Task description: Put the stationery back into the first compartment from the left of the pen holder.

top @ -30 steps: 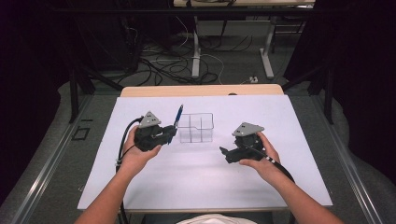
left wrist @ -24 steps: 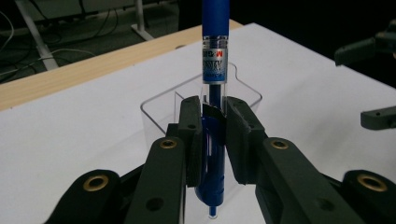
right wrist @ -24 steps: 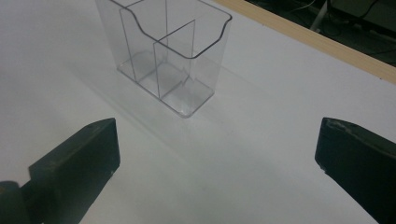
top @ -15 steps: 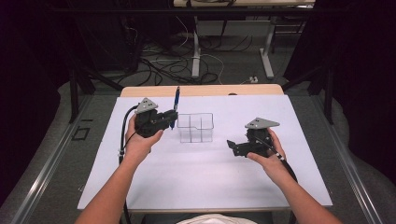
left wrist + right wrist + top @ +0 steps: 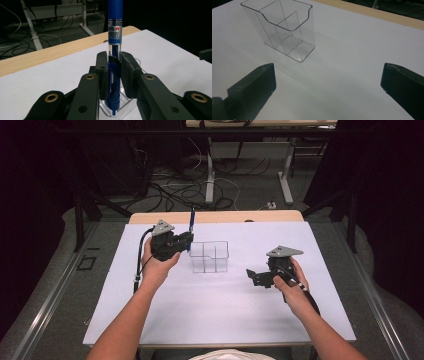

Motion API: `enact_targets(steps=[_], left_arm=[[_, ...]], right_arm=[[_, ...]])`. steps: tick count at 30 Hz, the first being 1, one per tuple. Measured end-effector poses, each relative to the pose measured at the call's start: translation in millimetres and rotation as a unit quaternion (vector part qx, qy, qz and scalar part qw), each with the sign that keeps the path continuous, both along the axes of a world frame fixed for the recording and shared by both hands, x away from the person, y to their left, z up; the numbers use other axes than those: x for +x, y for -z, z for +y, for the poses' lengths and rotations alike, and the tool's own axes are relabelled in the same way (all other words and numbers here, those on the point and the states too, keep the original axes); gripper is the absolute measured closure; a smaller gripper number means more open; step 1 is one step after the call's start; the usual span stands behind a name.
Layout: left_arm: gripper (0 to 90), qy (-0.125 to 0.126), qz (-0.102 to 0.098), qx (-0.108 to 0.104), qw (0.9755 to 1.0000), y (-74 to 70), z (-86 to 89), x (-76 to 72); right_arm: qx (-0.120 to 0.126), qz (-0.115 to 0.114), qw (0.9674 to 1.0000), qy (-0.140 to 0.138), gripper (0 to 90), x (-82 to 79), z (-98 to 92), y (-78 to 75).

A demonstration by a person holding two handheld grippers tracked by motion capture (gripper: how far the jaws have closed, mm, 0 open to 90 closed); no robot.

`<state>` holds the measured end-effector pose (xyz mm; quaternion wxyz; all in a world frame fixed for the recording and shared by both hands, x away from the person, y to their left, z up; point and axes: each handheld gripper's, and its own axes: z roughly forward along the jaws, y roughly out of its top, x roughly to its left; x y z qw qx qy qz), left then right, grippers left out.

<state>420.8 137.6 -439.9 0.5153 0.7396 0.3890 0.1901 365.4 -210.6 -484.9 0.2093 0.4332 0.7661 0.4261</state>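
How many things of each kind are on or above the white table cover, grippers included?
Grippers: 2, left gripper and right gripper
Blue pen: 1, clamped upright in the left one
Clear divided holder: 1
Total: 4

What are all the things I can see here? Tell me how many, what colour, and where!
pen: 1, blue, held upright between the left gripper's jaws, just left of the box
box: 1, clear plastic with dividers inside, empty, on the white sheet near the middle
sheet: 1, white, covering most of the table top
table: 1, light wood, its far edge showing past the sheet
cables: several, black and white, on the floor behind the table
left gripper: 1, black, shut on the pen, left of the box
right gripper: 1, black, jaws wide open and holding nothing, right of the box
hands: 2, one holding each gripper, forearms coming in from the bottom
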Motion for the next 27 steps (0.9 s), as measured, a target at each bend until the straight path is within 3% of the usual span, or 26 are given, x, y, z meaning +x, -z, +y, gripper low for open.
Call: enact_targets(steps=[14, 22, 24, 27], left_arm=[[77.8, -0.007, 0.000, 0.005, 1.0000, 16.8, -13.7, 12.3], [77.8, -0.004, 0.007, 0.018, 0.9998, 28.6, -21.3, 14.1], [77.8, 0.000, 0.012, 0.032, 0.9994, 30.8, -21.2, 14.5], [77.6, -0.001, 0.012, 0.030, 0.9995, 33.2, -22.0, 14.2]], right_arm=[[-0.001, 0.007, 1.0000, 0.003, 0.0, 3.8, -6.2, 6.4], [0.000, 0.016, 0.9999, 0.003, 0.7, 3.4, -6.1, 7.7], [-0.002, 0.013, 0.9999, -0.001, 1.0, 4.2, -6.6, 8.8], [-0.002, 0.017, 0.9999, 0.000, 1.4, 3.6, -6.0, 9.3]])
